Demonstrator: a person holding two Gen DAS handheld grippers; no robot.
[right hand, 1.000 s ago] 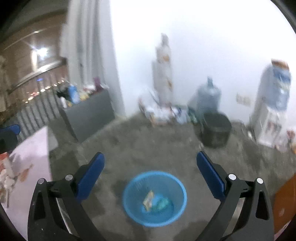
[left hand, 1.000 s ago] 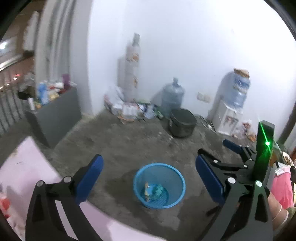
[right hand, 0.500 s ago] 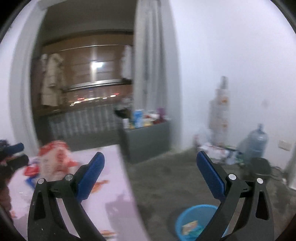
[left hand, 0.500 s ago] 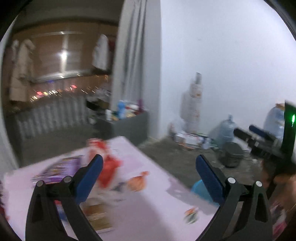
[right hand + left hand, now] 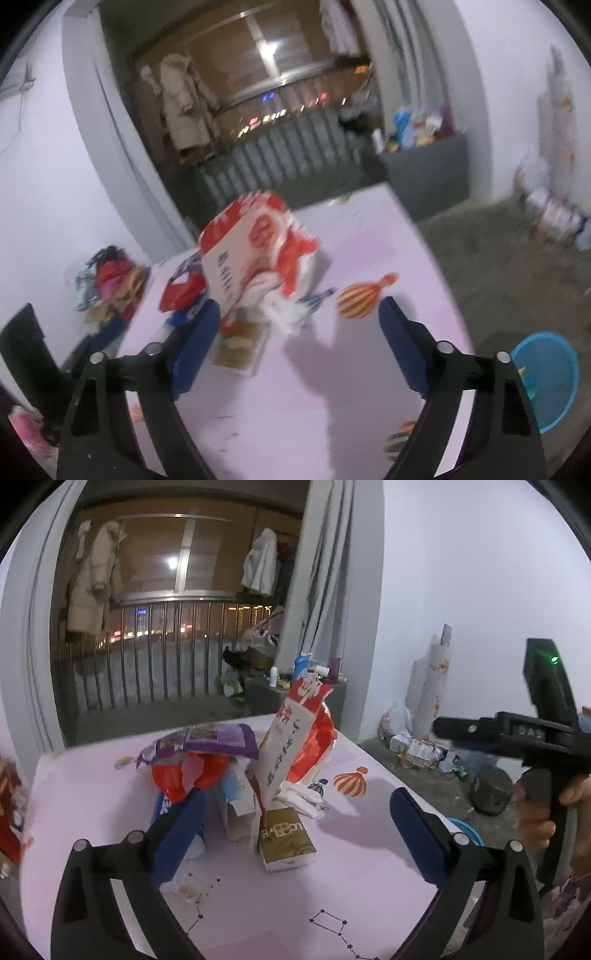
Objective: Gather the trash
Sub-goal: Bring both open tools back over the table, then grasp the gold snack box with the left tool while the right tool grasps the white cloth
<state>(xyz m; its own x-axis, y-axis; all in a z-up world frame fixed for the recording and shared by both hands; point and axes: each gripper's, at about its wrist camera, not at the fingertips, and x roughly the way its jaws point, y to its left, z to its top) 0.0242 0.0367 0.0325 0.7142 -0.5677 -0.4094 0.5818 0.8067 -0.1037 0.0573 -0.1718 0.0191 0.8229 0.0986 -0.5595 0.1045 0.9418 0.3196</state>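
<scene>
Lining up both grippers on the trash pile

I am holding the left gripper (image 5: 295, 823) with fingers apart and empty; the gold box (image 5: 286, 838) on the pink table (image 5: 369, 893) is lying dead ahead at twelve o'clock, long axis pointing away. The right gripper (image 5: 299, 332), also spread and empty, is hanging farther off; the blue basket (image 5: 546, 376) is sitting at four o'clock.

A white wall (image 5: 461, 590) rose beside the grey curtain (image 5: 325, 572). Left of the curtain, a metal railing (image 5: 147, 653) fronted a dark window with city lights beyond; coats (image 5: 92, 579) hung above it. Below the curtain stood a grey cabinet (image 5: 424, 177) on rough concrete floor (image 5: 509, 266).
</scene>
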